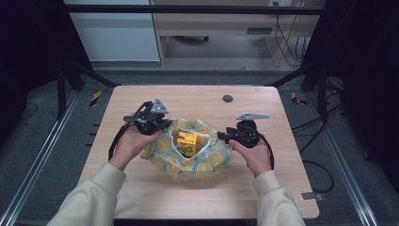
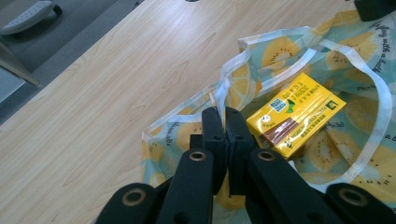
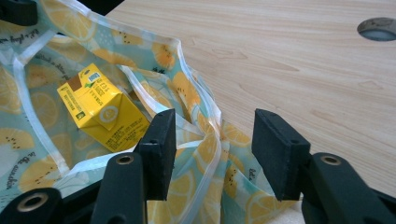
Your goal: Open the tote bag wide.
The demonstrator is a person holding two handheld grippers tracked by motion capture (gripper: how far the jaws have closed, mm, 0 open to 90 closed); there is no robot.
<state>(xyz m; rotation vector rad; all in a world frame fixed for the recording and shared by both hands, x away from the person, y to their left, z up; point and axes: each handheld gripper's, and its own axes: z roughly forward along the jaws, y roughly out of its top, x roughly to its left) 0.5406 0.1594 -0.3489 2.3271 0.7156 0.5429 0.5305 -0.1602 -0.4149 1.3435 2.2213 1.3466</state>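
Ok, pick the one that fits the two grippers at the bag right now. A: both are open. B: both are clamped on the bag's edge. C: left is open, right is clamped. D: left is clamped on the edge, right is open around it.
D: in the left gripper view the left gripper has its jaws pressed together on the white-trimmed edge of the bag, while in the right gripper view the right gripper has its jaws wide apart with the bunched edge between them.

We see a lab or work room: a wooden table (image 1: 141,197) inside black metal bars (image 1: 197,9), with cables (image 1: 289,42) on the floor.
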